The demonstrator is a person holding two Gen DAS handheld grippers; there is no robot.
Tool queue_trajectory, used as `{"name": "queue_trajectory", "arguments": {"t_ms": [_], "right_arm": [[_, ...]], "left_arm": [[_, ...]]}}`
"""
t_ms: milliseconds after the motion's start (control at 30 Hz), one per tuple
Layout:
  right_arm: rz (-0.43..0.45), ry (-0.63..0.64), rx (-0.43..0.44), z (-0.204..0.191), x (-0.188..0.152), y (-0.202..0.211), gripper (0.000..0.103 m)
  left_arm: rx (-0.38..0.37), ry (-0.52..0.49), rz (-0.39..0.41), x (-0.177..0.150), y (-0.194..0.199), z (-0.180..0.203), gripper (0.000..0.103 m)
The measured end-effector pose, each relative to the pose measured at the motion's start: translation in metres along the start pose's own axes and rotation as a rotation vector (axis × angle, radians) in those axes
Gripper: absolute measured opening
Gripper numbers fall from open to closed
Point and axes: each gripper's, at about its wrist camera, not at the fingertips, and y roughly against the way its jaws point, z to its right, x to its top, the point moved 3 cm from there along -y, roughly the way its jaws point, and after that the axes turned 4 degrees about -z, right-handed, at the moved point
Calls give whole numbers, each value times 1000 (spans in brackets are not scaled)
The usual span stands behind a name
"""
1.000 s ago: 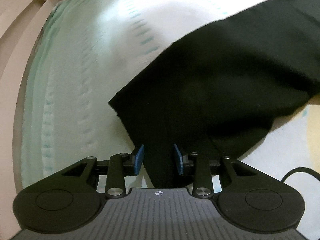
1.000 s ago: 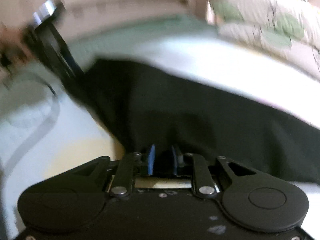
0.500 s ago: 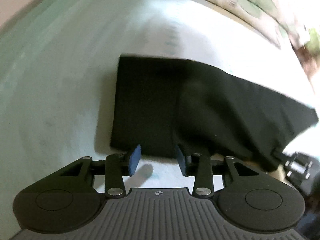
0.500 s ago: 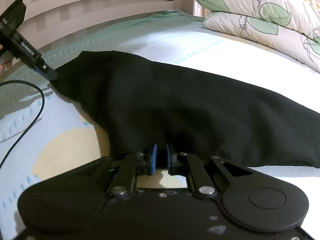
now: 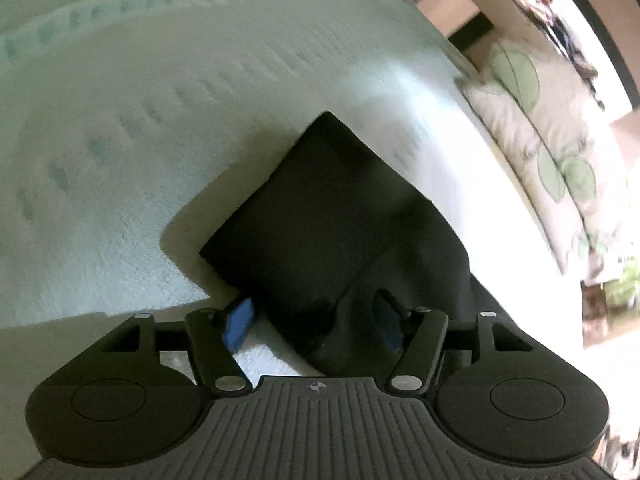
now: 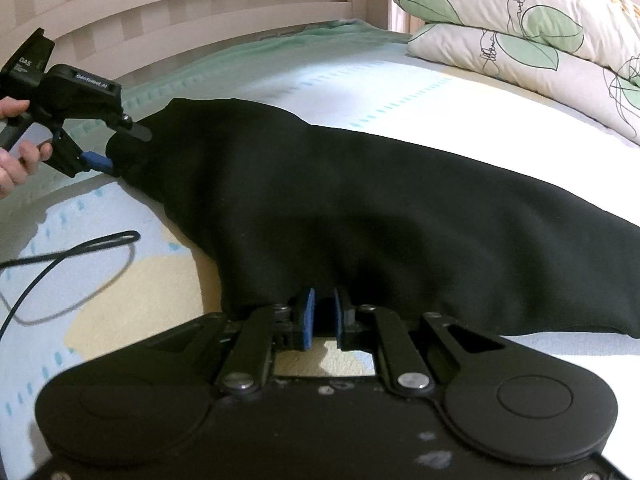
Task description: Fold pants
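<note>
The black pants [image 6: 360, 208] lie stretched across the bed. My right gripper [image 6: 323, 314] is shut on their near edge, with black cloth pinched between the blue pads. In the left wrist view a folded corner of the pants [image 5: 320, 216] lies on the sheet. My left gripper [image 5: 314, 322] is open around the near corner of it, cloth between the spread blue pads. The left gripper also shows in the right wrist view [image 6: 120, 148], at the far left end of the pants, fingers apart around the cloth.
The bed sheet [image 6: 360, 80] is pale green and white with a yellow patch [image 6: 132, 300]. Leaf-print pillows [image 6: 520, 28] lie at the right. A slatted headboard [image 6: 180, 8] runs along the far side. A black cable [image 6: 68, 256] loops on the sheet at left.
My left gripper has swung round and opened wider, its jaws now around the pants' corner. My right gripper stays shut on the near edge; the pants lie flatter.
</note>
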Motion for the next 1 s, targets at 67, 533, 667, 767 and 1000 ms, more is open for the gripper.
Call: {"name": "queue_trajectory", "arguments": {"t_ms": [67,533,667,767,1000], "right_arm": [[2,-1,1,0,-1,0,10],[128,11,-4,-17,6,26,14],[39,88,1,-35,-1,10,15],[30,61,2,-33,-11,8,15],[163,-7,-60,-13,-7,41,29]], "left_arm": [[4,27,37,-4,3,0,57],[194,-41,68,1,4,7,17],[204,-64,54,1,5,10,17],[231,-155,23,2,2,22,19],[265,-394,-12,-4,33,67,21]]}}
